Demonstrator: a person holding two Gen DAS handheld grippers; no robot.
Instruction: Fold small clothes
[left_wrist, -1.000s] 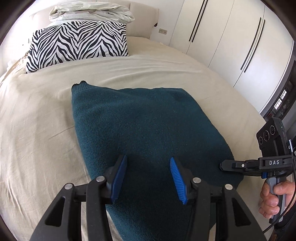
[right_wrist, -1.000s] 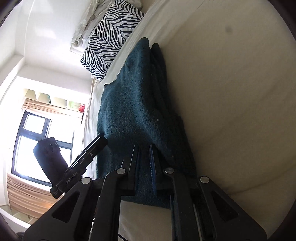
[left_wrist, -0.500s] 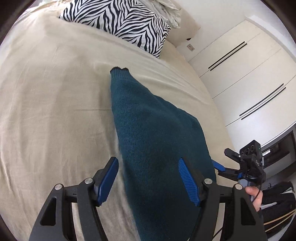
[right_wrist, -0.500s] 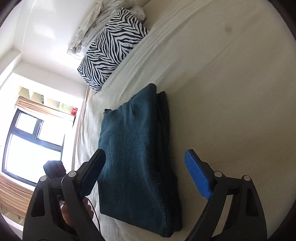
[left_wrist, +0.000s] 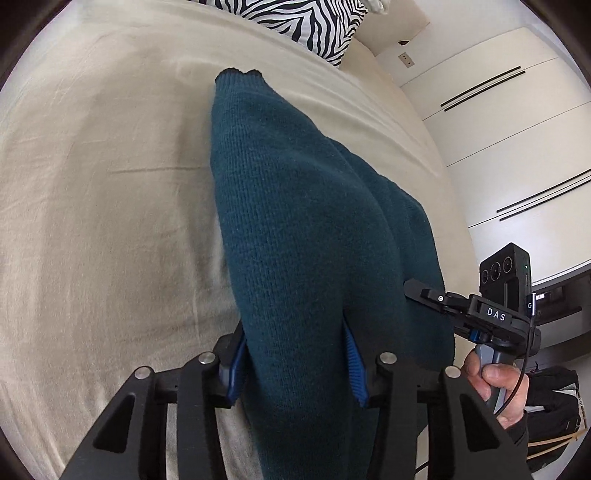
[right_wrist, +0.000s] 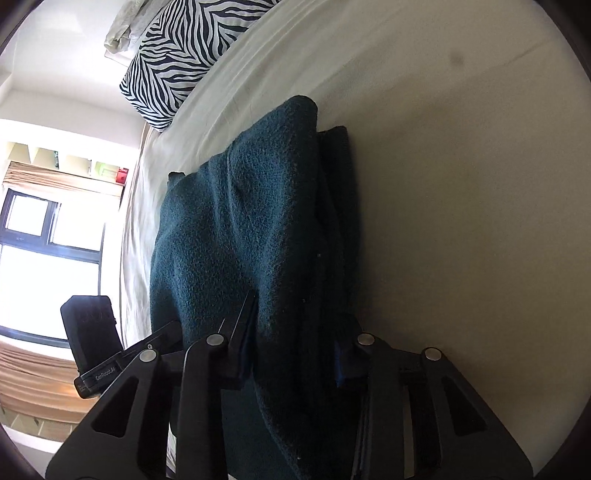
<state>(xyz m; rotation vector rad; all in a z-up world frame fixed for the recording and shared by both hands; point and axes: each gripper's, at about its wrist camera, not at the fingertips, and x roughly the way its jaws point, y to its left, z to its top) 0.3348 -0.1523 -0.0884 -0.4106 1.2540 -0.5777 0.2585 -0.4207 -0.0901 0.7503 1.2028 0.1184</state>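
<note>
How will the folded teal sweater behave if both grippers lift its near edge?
Probably floppy: the teal sweater already bulges between the closing jaws of the left gripper. Its stacked layers may slide apart. The coarse knit should resist slipping.

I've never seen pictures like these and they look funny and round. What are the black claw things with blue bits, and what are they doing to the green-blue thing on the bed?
Those claws are hand-held grippers: a person holds one in each hand and squeezes a handle to work two fingers. Each gripper carries a little round-lens camera, which bends the picture. One picture looks along the left gripper, the other along the right gripper. In the left one you can also see the person's hand holding the right gripper's handle.

On the bed lies a folded dark teal knitted sweater, with a zebra-striped pillow further up. Both grippers have the near end of the sweater between their fingers, and their jaws are closing on it, probably to fold it again.
</note>
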